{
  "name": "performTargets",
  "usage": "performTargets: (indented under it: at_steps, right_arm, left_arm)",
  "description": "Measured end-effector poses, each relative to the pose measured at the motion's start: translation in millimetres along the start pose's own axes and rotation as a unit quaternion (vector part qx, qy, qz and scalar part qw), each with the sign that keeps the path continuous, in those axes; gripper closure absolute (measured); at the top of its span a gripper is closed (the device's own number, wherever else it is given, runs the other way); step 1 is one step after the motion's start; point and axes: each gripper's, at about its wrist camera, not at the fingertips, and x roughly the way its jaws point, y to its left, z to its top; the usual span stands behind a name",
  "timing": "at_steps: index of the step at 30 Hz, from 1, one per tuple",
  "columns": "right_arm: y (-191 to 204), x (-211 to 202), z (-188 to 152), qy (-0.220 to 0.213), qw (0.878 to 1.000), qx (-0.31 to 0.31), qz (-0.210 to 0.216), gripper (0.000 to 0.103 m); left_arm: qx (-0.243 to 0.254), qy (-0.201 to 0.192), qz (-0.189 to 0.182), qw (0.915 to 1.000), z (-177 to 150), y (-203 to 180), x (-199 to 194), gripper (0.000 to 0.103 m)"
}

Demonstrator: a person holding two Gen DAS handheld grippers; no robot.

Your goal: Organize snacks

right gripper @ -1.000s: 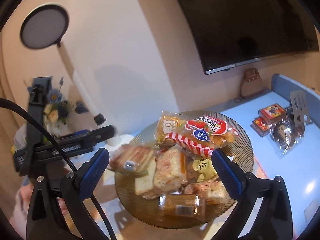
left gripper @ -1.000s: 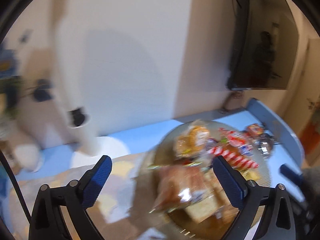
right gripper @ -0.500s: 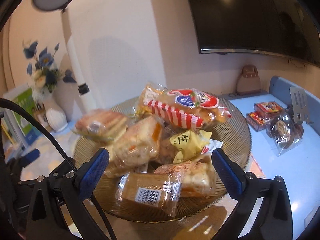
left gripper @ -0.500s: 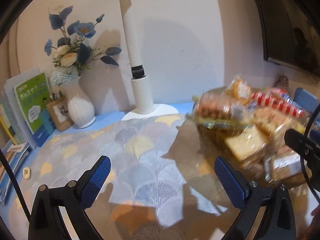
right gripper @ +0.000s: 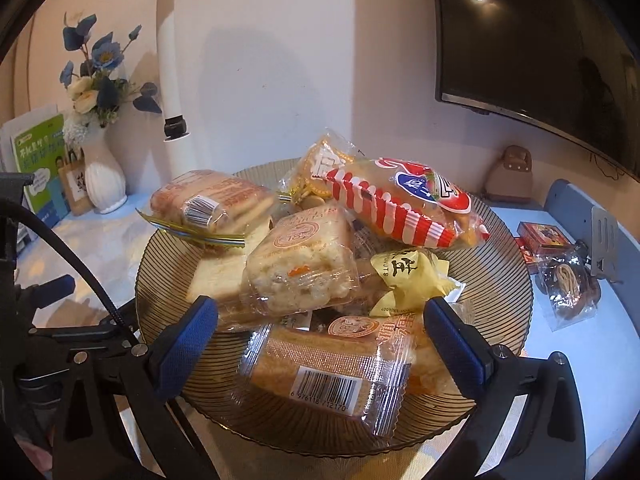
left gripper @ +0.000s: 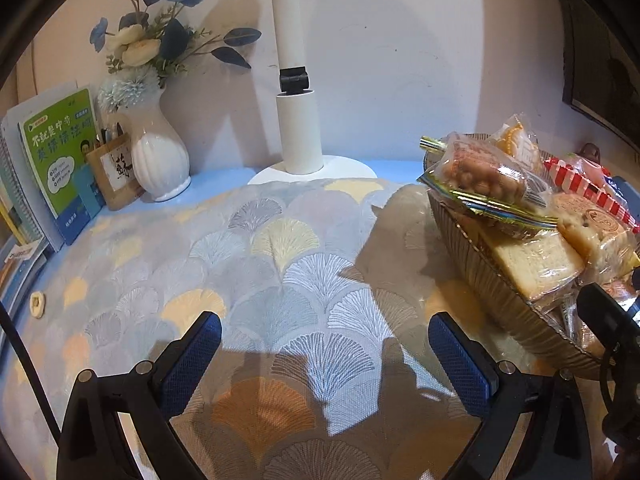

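A ribbed brown glass bowl (right gripper: 508, 280) heaped with wrapped snacks fills the right wrist view: a barcode-labelled cake (right gripper: 332, 364), a square pastry (right gripper: 300, 260), a red-and-white striped bag (right gripper: 400, 204), a yellow packet (right gripper: 408, 276) and a bread pack (right gripper: 212, 200) on the left rim. My right gripper (right gripper: 320, 344) is open, its jaws either side of the barcode cake. The bowl also shows at the right of the left wrist view (left gripper: 492, 288). My left gripper (left gripper: 326, 356) is open and empty over the patterned mat (left gripper: 248, 264).
A white lamp post (left gripper: 296, 92) and its base, a white vase of blue flowers (left gripper: 160, 152), a small wooden frame and books (left gripper: 56, 160) stand along the back left. Red boxes (right gripper: 540, 236) and a bagged snack (right gripper: 568, 284) lie right of the bowl. A TV (right gripper: 540, 40) hangs on the wall.
The left wrist view has swung left off the bowl onto the mat. The right gripper has come closer to the bowl, which now fills its view.
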Motion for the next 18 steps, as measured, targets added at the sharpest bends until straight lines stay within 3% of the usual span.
performTargets:
  at_steps: [18]
  right_arm:
    - [-0.8, 0.0, -0.1, 0.001, 1.000, 0.001, 0.001, 0.000]
  left_arm:
    - [0.021, -0.015, 0.012, 0.9996, -1.6, -8.1, -6.7, 0.000]
